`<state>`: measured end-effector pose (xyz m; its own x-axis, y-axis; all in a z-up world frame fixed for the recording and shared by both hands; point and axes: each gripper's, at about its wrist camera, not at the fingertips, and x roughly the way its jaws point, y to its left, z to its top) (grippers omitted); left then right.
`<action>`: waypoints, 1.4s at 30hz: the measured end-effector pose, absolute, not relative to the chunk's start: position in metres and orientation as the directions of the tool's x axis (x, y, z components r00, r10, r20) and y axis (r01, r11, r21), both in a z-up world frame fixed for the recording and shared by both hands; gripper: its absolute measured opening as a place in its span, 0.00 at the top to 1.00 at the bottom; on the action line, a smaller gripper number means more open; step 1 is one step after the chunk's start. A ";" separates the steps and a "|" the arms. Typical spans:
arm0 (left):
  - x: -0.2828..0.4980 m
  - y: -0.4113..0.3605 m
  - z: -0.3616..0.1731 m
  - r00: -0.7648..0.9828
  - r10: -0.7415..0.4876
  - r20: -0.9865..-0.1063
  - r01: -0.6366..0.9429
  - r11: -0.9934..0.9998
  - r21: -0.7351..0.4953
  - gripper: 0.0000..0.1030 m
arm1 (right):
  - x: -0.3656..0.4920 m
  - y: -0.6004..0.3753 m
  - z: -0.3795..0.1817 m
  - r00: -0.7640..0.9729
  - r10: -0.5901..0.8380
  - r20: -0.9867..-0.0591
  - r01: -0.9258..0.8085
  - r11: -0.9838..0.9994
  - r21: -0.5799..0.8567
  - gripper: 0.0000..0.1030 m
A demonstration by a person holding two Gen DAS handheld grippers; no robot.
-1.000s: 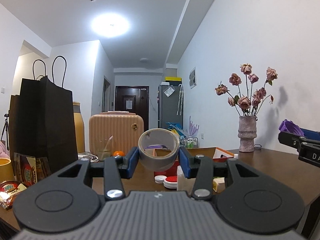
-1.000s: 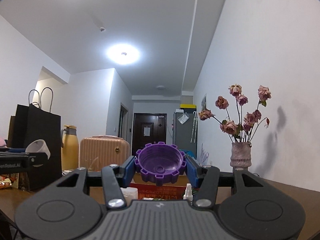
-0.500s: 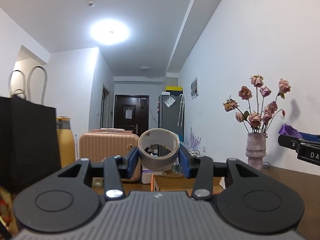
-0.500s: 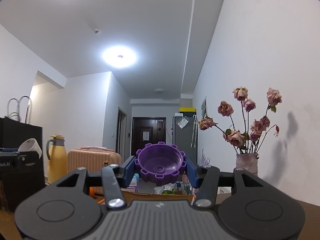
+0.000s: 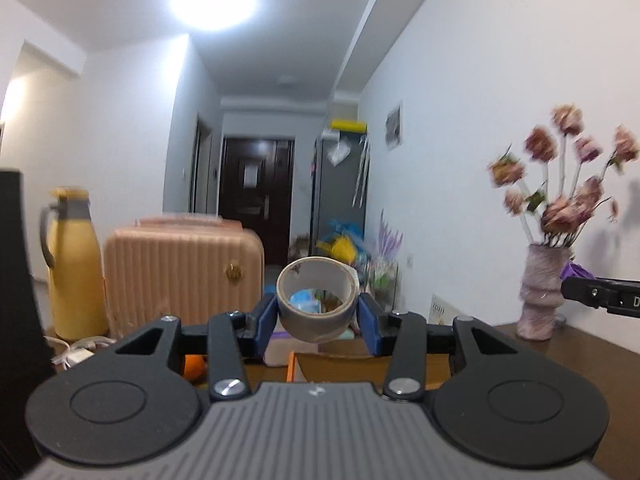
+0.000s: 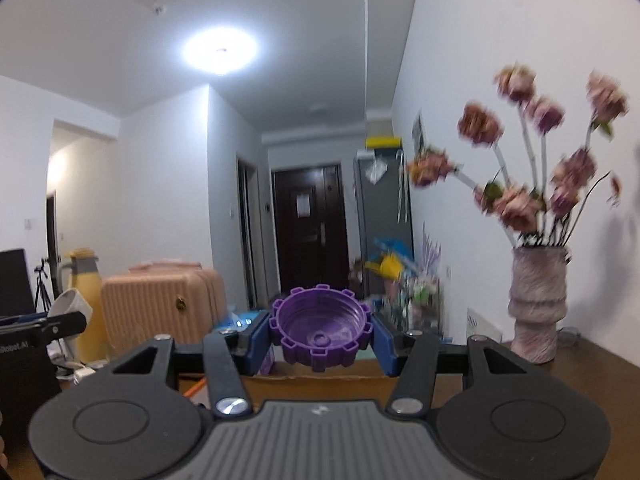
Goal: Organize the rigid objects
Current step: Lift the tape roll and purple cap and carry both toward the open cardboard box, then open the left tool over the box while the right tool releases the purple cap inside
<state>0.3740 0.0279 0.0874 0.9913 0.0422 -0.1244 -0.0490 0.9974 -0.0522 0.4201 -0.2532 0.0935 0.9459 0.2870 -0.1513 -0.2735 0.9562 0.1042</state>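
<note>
The roll of tape (image 5: 317, 299) is kept clamped between the jaws of the left gripper (image 5: 318, 322), and the purple toothed cap (image 6: 320, 334) between the jaws of the right gripper (image 6: 321, 338). Compared with a second ago, both are carried forward: the black bag (image 5: 16, 280) is pushed to the frame edge, and the cardboard box (image 5: 332, 366) is now seen just below and beyond the jaws. Release into the box is judged near. The vase (image 6: 538, 304) stands right of the right jaws on the surface (image 6: 592, 368).

A grey-brown tape roll (image 5: 317, 299) is pinched on edge, hole facing the camera; a purple notched cap (image 6: 320, 334) shows its hollow side.
</note>
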 end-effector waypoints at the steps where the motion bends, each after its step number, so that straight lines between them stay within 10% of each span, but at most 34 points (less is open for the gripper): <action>1: 0.389 0.030 0.086 0.988 0.035 -0.148 -0.044 0.997 -0.059 0.57 | 0.435 -0.253 0.092 0.938 0.294 -0.186 -0.277 0.955 0.110 0.49; 9: 0.535 0.048 0.064 0.875 -0.047 -0.481 -0.018 0.991 -0.130 0.57 | 0.558 -0.240 0.074 0.858 0.288 -0.426 -0.288 0.955 0.067 0.75; 20: 0.656 0.034 -0.009 0.579 -0.112 -0.808 0.064 0.994 -0.092 0.55 | 0.677 -0.219 0.004 0.605 0.237 -0.760 -0.291 0.954 0.066 0.73; 24: 0.665 0.023 -0.017 0.551 -0.068 -0.831 0.074 0.997 -0.033 0.15 | 0.687 -0.201 -0.014 0.529 0.198 -0.825 -0.317 0.948 0.024 0.54; 28: 0.667 0.021 -0.012 0.517 -0.075 -0.853 0.048 0.997 -0.059 0.03 | 0.684 -0.189 -0.017 0.513 0.165 -0.843 -0.320 0.947 -0.009 0.29; 42: 0.568 0.019 0.070 0.704 -0.050 -0.709 0.021 0.999 -0.050 0.00 | 0.588 -0.211 0.059 0.659 0.168 -0.733 -0.301 0.952 -0.053 0.09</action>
<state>0.5677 0.0187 0.0703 0.7039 -0.0503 -0.7086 0.0214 0.9985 -0.0496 0.5877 -0.2111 0.0590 0.6594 0.1678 -0.7329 -0.3012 0.9521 -0.0529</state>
